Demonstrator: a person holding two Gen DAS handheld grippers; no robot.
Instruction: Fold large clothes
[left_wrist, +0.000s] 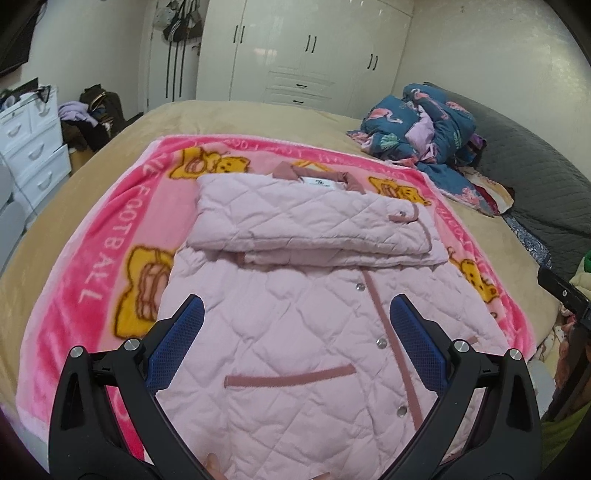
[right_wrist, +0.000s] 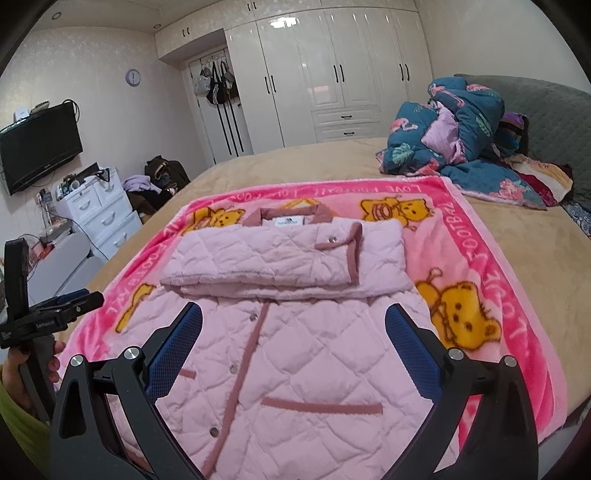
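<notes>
A pale pink quilted jacket (left_wrist: 295, 332) lies front up on a pink bear-print blanket (left_wrist: 92, 266) on the bed. Its sleeves are folded across the chest in a flat band (left_wrist: 310, 221) below the collar. My left gripper (left_wrist: 297, 314) is open and empty above the jacket's lower left half. My right gripper (right_wrist: 293, 321) is open and empty above the jacket (right_wrist: 295, 369) on its lower right half. The left gripper (right_wrist: 70, 301) also shows at the left edge of the right wrist view. The jacket's hem is hidden under the grippers.
A crumpled blue flamingo-print quilt (right_wrist: 461, 129) lies at the bed's far right by a grey headboard (right_wrist: 554, 122). White drawers (right_wrist: 99, 214), a clothes pile (right_wrist: 155, 181) and a wall TV (right_wrist: 37, 147) stand left of the bed. White wardrobes (right_wrist: 332, 74) line the back wall.
</notes>
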